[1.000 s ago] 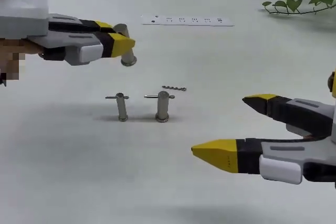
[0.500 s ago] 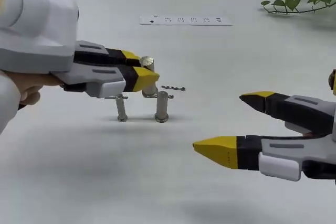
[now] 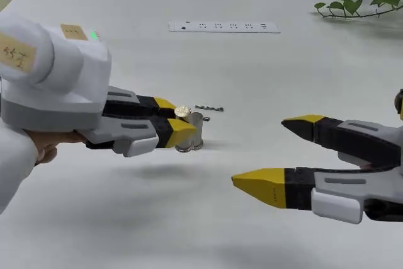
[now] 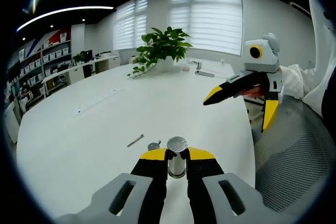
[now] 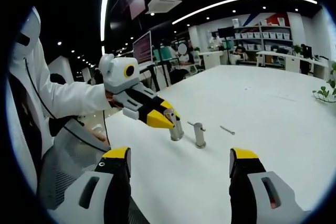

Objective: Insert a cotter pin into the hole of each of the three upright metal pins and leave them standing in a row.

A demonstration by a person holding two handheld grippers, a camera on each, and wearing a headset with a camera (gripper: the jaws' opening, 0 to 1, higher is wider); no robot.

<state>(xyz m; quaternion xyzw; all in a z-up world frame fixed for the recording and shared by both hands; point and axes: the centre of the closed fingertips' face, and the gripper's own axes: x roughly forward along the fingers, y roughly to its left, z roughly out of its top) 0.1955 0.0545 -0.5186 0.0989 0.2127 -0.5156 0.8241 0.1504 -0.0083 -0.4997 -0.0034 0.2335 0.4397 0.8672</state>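
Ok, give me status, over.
Left claw shut on bare metal pin, beside a pinned one. Right claw open, standing off. Loose cotter pin on table behind. No obstruction seen.

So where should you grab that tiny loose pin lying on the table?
Probably across the middle of the cotter pin, coming down from above: it lies flat and thin on the table, so jaws should straddle it. The open right gripper is free.

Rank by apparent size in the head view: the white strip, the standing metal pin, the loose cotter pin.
1. white strip, longest though farthest.
2. standing metal pin.
3. loose cotter pin, far thinner.
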